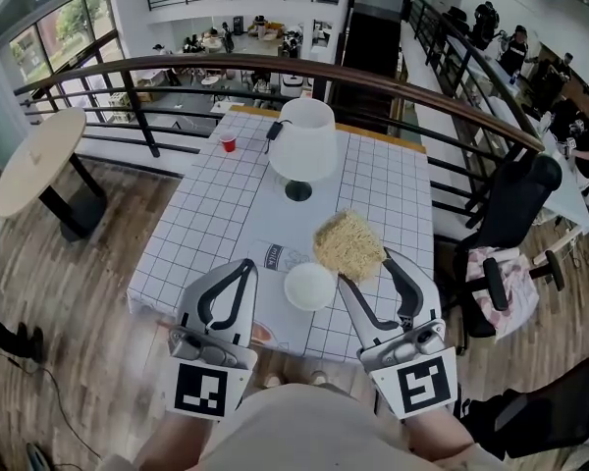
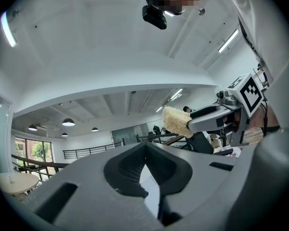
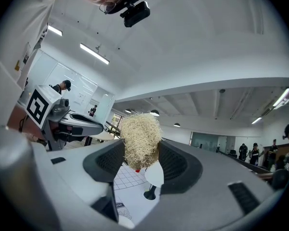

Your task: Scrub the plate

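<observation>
A small white plate [image 1: 309,286] lies on the white checked table [image 1: 226,214], near its front edge. My right gripper [image 1: 365,266] is shut on a pale, straw-like scrubber [image 1: 348,245], which hangs just right of and behind the plate. The right gripper view shows the scrubber [image 3: 140,141] pinched between the jaws of the right gripper [image 3: 142,154]. My left gripper [image 1: 243,268] hovers left of the plate, shut and holding nothing. Its tips meet in the left gripper view [image 2: 145,150], where the scrubber [image 2: 177,121] also shows at the upper right.
A white lamp [image 1: 302,145] stands mid-table, with a red cup [image 1: 228,143] and a black item [image 1: 275,129] at the far end. A curved railing [image 1: 157,67] runs behind. An office chair [image 1: 510,224] stands to the right, and a round table [image 1: 39,160] to the left.
</observation>
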`<state>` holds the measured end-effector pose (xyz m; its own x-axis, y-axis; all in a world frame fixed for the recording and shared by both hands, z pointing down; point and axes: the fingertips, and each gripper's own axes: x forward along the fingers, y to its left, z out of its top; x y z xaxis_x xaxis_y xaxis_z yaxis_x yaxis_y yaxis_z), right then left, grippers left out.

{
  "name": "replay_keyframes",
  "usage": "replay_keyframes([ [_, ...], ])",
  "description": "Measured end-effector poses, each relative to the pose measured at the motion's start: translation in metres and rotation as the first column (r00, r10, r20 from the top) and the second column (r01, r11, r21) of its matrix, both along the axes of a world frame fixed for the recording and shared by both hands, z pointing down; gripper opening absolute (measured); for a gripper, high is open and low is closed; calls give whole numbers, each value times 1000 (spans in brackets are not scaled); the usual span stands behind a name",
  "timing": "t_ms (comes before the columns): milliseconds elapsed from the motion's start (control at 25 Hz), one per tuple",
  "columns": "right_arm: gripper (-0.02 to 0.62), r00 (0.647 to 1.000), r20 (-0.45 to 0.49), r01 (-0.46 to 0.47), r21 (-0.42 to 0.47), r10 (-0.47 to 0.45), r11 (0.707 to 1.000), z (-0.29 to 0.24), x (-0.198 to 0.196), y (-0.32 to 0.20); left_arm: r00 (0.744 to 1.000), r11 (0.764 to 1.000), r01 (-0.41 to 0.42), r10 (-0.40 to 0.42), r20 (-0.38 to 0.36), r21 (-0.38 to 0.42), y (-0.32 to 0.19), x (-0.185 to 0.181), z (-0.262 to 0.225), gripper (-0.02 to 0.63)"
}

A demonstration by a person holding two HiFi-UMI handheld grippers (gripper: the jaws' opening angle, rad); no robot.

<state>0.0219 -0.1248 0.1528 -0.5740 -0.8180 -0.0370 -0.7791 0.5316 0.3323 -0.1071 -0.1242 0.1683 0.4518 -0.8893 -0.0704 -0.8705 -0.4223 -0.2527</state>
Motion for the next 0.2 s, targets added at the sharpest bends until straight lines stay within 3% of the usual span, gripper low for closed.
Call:
replay_keyframes([
  [200,222,1000,-3,0,-17,0,1000,4,-6,-7,1000,1000,7,-8,-17,-21,-6,-6,3,14],
])
